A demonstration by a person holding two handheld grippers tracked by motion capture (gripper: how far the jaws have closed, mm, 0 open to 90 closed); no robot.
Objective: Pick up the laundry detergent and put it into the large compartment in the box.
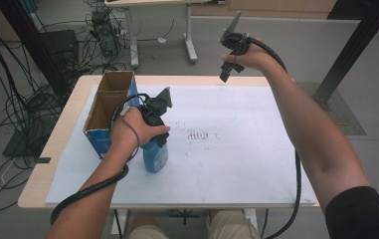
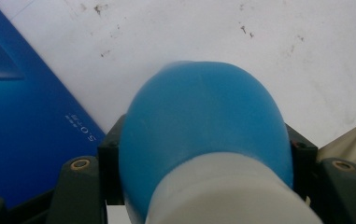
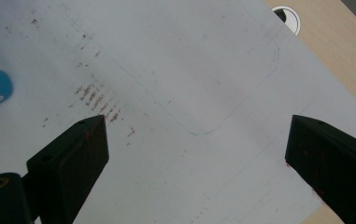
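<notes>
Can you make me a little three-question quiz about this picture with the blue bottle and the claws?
1. True or false: the left claw is shut on the blue bottle.
2. What stands right beside the bottle: A) the open cardboard box, B) a red cup, C) a plate?
3. Fill in: the right claw is held up over the white sheet with its jaws ____.

Key:
1. True. The left gripper view shows the bottle squeezed between the two black jaws.
2. A. The box, blue outside, stands to the bottle's left.
3. Open. Nothing is between them.
</notes>
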